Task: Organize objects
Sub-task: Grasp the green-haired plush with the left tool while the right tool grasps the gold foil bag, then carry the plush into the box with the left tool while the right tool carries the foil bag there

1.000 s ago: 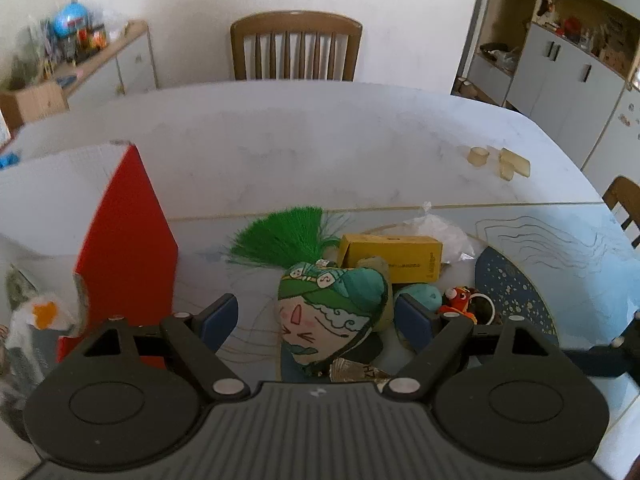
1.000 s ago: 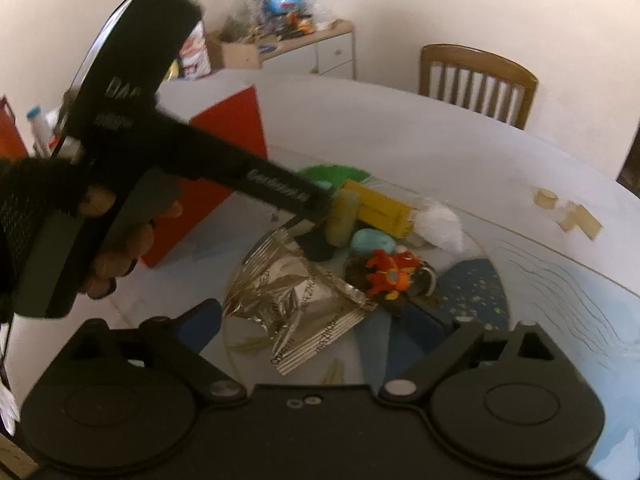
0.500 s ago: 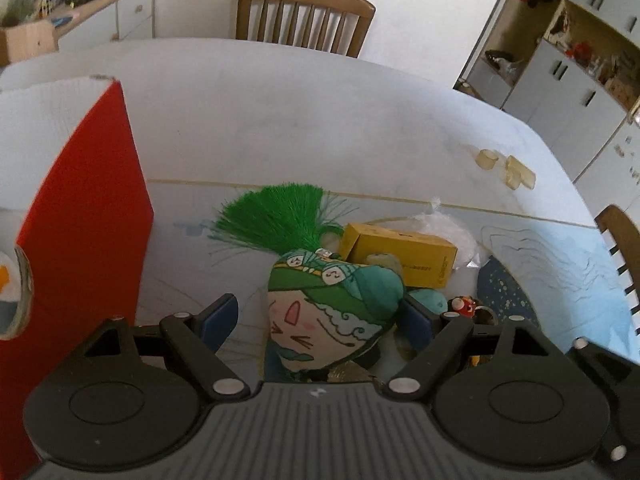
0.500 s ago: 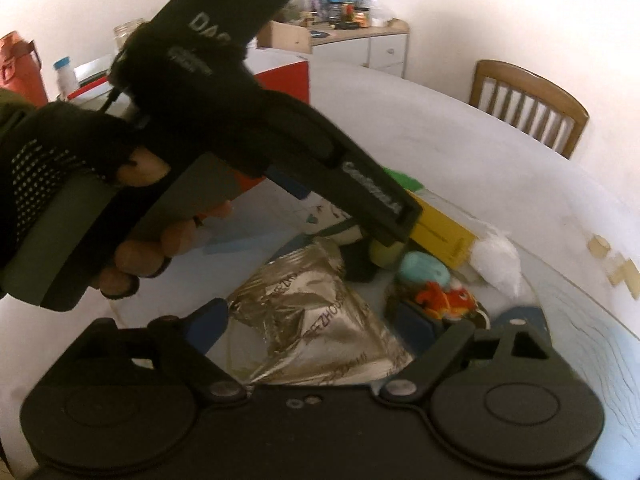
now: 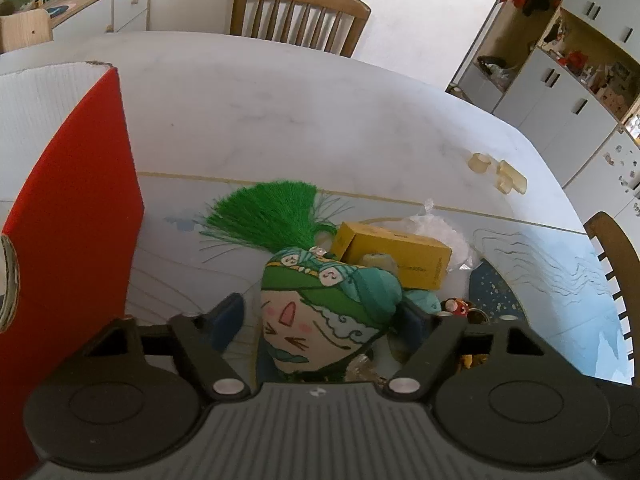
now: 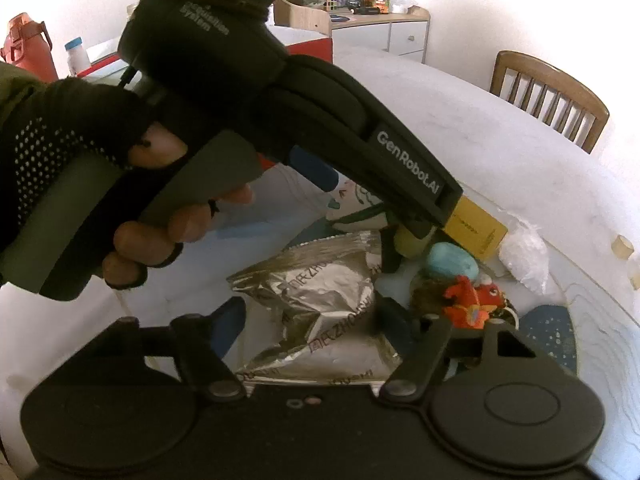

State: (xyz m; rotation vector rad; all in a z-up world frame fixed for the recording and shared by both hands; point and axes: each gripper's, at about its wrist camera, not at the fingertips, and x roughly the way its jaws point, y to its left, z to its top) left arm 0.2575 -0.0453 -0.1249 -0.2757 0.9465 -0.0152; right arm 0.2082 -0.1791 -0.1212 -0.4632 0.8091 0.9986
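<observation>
Closing, the left gripper (image 5: 320, 316) had its jaws around the face pillow (image 5: 320, 312), apparently touching; the right gripper's (image 6: 308, 320) jaws, also closing, straddled the foil bag (image 6: 320, 312).

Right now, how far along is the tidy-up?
Nothing looks sorted yet: the yellow carton, teal lump, orange plush toy and clear bag sit piled beside the red box. In hand: left claw, just closing, brackets the green-tasselled face pouch; right claw, also closing, brackets the silver foil packet. Everything remains.
</observation>
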